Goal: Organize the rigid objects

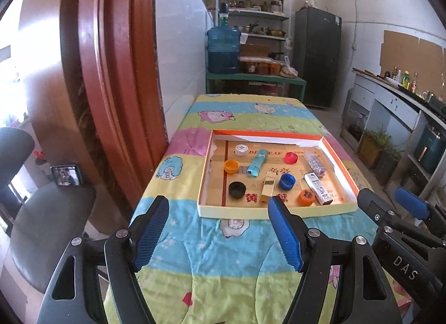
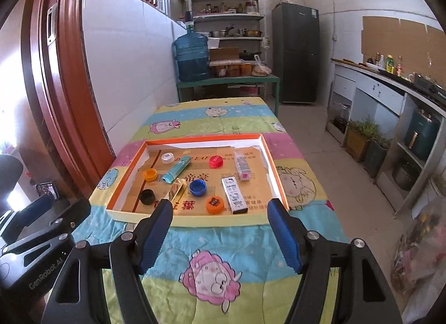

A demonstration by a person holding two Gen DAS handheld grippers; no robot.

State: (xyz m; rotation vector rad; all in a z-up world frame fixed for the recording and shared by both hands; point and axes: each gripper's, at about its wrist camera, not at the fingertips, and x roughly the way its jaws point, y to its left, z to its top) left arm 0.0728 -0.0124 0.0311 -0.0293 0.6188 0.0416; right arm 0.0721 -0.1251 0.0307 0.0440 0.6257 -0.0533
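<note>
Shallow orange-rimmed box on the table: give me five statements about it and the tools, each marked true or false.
1. Both tools, left tool and right tool, are open and hold nothing. True.
2. The black cap lies outside the box. False: it lies inside, near the front left corner.
3. The teal tube lies flat in the box. True.
4. There are two red caps in the box. False: only one red cap shows.
5. The blue cap sits on the quilt. False: it is in the box.
</note>
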